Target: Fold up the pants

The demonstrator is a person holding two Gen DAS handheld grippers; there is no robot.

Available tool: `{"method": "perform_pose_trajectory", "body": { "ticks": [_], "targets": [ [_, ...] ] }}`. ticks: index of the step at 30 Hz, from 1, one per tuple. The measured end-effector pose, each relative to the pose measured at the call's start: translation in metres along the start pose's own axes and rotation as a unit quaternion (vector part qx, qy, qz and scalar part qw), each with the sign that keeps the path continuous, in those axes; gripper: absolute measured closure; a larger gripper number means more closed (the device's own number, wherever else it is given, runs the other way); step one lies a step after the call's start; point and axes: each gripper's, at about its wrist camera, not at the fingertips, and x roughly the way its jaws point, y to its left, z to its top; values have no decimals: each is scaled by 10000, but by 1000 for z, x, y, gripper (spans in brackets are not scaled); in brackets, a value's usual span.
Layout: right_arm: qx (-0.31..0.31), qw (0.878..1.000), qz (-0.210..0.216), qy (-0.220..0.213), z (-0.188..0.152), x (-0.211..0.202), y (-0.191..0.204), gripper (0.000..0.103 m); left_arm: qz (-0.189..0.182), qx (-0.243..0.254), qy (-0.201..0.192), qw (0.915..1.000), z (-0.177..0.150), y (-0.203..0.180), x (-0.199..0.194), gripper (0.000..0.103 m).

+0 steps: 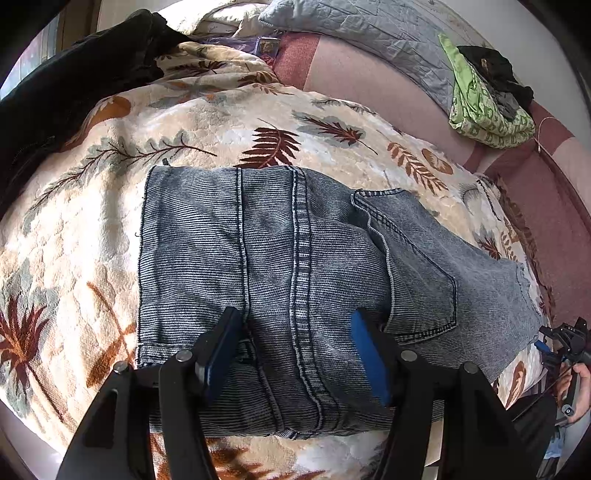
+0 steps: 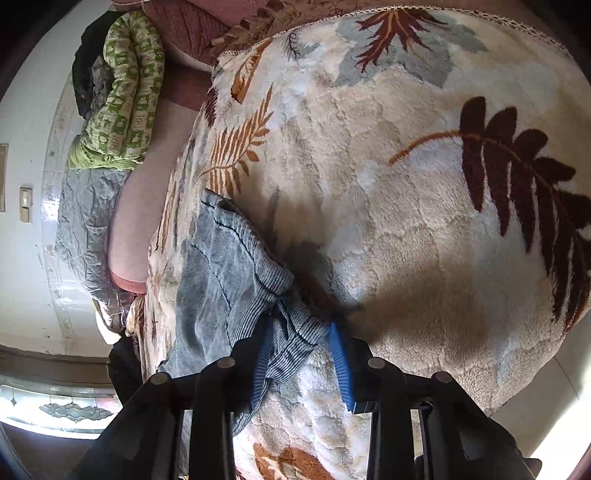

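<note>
The folded blue denim pants (image 1: 295,258) lie on a cream leaf-patterned blanket (image 1: 92,229). My left gripper (image 1: 295,339) hovers over the near edge of the pants with its blue pads spread wide, open and empty. In the right wrist view the waist end of the pants (image 2: 229,280) lies at the blanket's left side. My right gripper (image 2: 303,339) is open, its fingers straddling a corner of the denim without clamping it. The right gripper also shows in the left wrist view (image 1: 561,347), at the far right edge beside the pants.
A black garment (image 1: 74,81) lies at the back left. A green patterned cloth (image 1: 484,107) with dark clothes on it sits on the pink bed (image 1: 369,70) at the back right. A grey quilted pillow (image 1: 376,33) lies behind. The wall (image 2: 22,277) is at the left.
</note>
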Motion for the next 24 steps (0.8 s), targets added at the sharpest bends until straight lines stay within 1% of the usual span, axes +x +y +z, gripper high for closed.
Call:
{"method": "perform_pose_trajectory", "body": {
  "ticks": [1, 3, 5, 6, 7, 9, 10, 11, 12, 13, 14, 15, 16, 17, 19, 20, 22, 23, 24],
  "targets": [
    [-83, 9999, -100, -46, 0, 0, 3, 84, 2, 15, -1, 10000, 0, -1, 0, 40],
    [-323, 9993, -163, -133, -1, -2, 6, 88, -8, 16, 2, 10000, 1, 0, 1, 40],
    [-800, 9962, -291, -174, -4, -6, 20, 89, -28, -6, 4, 10000, 1, 0, 1, 40],
    [-1067, 9931, -418, -261, -6, -11, 29, 90, -29, -6, 12, 10000, 1, 1, 1, 40],
    [-1341, 9887, -536, -392, -7, -18, 37, 90, -24, -2, 21, 10000, 2, 0, 1, 40],
    [-1924, 9763, -742, -657, -7, -36, 59, 90, 7, 41, 37, 10000, 2, -1, 2, 40],
    [-2147, 9707, -847, -665, -7, -39, 66, 90, 45, 84, 40, 9999, 2, -2, 2, 40],
    [-2277, 9665, -1009, -626, -6, -37, 66, 90, 75, 126, 49, 9999, 2, -4, 2, 39],
    [-2413, 9599, -1318, -544, -6, -26, 62, 90, 81, 158, 68, 9998, 2, -5, 3, 38],
    [-2507, 9548, -1578, -237, -5, -7, 52, 89, 103, 191, 81, 9997, 2, -7, 4, 35],
    [-2336, 9588, -1604, 213, -3, 10, 39, 89, 119, 223, 96, 9996, 2, -9, 4, 34],
    [-2137, 9671, -1377, 82, 2, 1, 36, 87, 145, 257, 107, 9995, 2, -10, 4, 34],
    [-2129, 9694, -1223, -10, 5, -10, 37, 82, 155, 293, 128, 9994, 3, -10, 4, 34],
    [-2183, 9691, -1145, -40, 5, -18, 41, 81, 145, 319, 140, 9993, 3, -10, 4, 34],
    [-2179, 9684, -1177, -304, 6, -39, 49, 80, 82, 269, 165, 9995, 5, -7, 4, 34],
    [-2085, 9720, -1021, -363, 7, -48, 51, 79, 58, 243, 164, 9996, 5, -6, 4, 34],
    [-1633, 9858, -371, -80, 8, -49, 55, 76, 66, 267, 138, 9995, 4, -6, 5, 34],
    [-1449, 9892, -217, 14, 7, -44, 56, 76, 79, 270, 123, 9995, 3, -6, 4, 34],
    [-1368, 9904, -214, 51, 6, -38, 57, 76, 88, 270, 116, 9995, 3, -7, 4, 34]
  ]
}}
